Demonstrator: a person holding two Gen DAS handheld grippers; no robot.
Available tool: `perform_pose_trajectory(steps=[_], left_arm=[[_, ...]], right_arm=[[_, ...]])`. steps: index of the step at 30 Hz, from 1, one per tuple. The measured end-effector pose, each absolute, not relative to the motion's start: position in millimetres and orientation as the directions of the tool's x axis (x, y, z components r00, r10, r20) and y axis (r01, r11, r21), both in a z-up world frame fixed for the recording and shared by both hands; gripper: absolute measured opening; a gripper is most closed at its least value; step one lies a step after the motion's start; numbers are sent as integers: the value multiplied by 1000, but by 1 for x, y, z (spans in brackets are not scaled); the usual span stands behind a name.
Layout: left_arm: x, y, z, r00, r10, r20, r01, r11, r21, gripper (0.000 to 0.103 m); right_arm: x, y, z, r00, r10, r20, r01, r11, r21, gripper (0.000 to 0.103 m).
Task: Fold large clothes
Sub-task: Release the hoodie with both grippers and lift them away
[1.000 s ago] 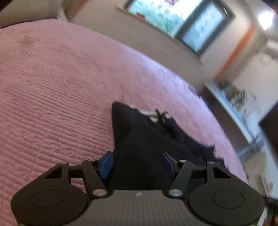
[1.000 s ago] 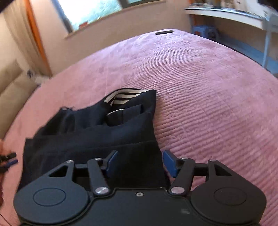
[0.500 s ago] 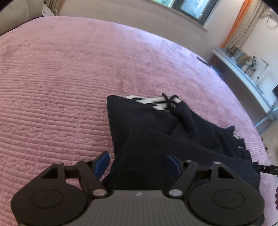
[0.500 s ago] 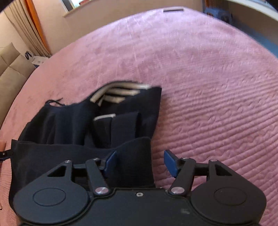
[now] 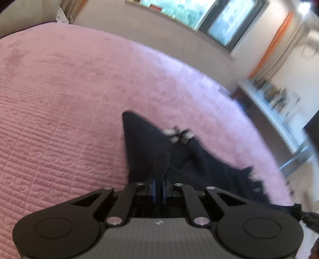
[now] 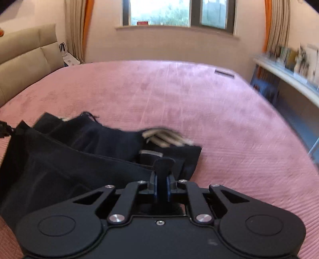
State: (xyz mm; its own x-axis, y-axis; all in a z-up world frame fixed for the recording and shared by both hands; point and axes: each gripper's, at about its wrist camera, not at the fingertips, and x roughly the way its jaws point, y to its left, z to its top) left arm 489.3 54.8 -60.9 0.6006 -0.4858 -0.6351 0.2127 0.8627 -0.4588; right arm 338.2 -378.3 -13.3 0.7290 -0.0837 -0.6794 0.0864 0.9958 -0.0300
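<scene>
My left hand-held gripper (image 5: 158, 188) and right hand-held gripper (image 6: 161, 185) both pinch the crumpled black cloth garment (image 6: 83, 157), whose beige striped lining (image 6: 165, 136) I see properly only in the right view.

Black garment (image 6: 79, 159) with striped lining (image 6: 165, 137), pink quilted bedspread (image 5: 59, 99)

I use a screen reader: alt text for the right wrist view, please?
The right gripper is shut on a fold of a black garment lying on a pink bedspread. Beyond are a window and a shelf.
</scene>
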Motion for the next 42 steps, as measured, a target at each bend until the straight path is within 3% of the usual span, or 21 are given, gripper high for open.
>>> perform_pose_trajectory(steps=[6, 12, 15, 19, 22, 23, 25, 26, 27, 28, 32, 34, 36, 37, 39, 42], left_arm=[[489, 46, -25, 613, -561, -556, 305, 817, -489, 6], [521, 40, 8, 689, -578, -436, 344, 791, -506, 6], [555, 28, 13, 728, -547, -413, 352, 815, -460, 6], [615, 2, -32, 720, -467, -514, 300, 877, -376, 6], [643, -22, -94, 658, -365, -658, 234, 930, -283, 7], [648, -30, -115, 633, -316, -707, 212, 949, -234, 12], [647, -37, -131, 629, -268, -730, 206, 963, -177, 22], [643, -39, -128, 649, -256, -716, 209, 965, -156, 27], [640, -41, -122, 664, -241, -708, 205, 969, -138, 31], [636, -41, -116, 675, -233, -700, 203, 971, -127, 38], [616, -39, -75, 725, -237, -646, 210, 970, -120, 37], [598, -35, -60, 725, -280, -629, 215, 960, -179, 35], [575, -37, -55, 701, -336, -629, 241, 942, -235, 30], [561, -39, -57, 684, -359, -635, 246, 933, -263, 24], [541, -41, -72, 635, -406, -657, 263, 914, -310, 16], [514, -44, -106, 595, -372, -712, 255, 928, -272, 10]], right_arm=[[343, -374, 16, 764, -100, -637, 85, 995, -54, 10], [382, -385, 49, 855, -161, -493, 128, 987, -99, 10], [427, -398, 40, 866, -195, -460, 154, 980, -124, 10], [493, -418, -18, 796, -221, -563, 192, 975, -111, 11], [529, -427, -84, 677, -252, -692, 239, 964, -117, 12], [537, -429, -104, 634, -272, -724, 258, 957, -133, 20], [547, -431, -128, 563, -281, -777, 265, 952, -152, 23], [548, -431, -128, 561, -287, -776, 267, 951, -158, 35], [548, -430, -122, 559, -300, -773, 271, 947, -171, 55], [547, -429, -116, 555, -320, -768, 279, 941, -191, 59], [517, -406, -58, 625, -377, -684, 304, 924, -231, 59], [501, -388, -38, 675, -287, -679, 269, 953, -136, 53], [492, -359, -36, 668, -174, -724, 235, 972, -17, 18], [491, -346, -41, 655, -91, -750, 200, 978, 56, 10], [493, -315, -64, 635, 37, -771, 128, 980, 152, 4], [498, -283, -119, 546, 73, -834, 75, 988, 136, 3]])
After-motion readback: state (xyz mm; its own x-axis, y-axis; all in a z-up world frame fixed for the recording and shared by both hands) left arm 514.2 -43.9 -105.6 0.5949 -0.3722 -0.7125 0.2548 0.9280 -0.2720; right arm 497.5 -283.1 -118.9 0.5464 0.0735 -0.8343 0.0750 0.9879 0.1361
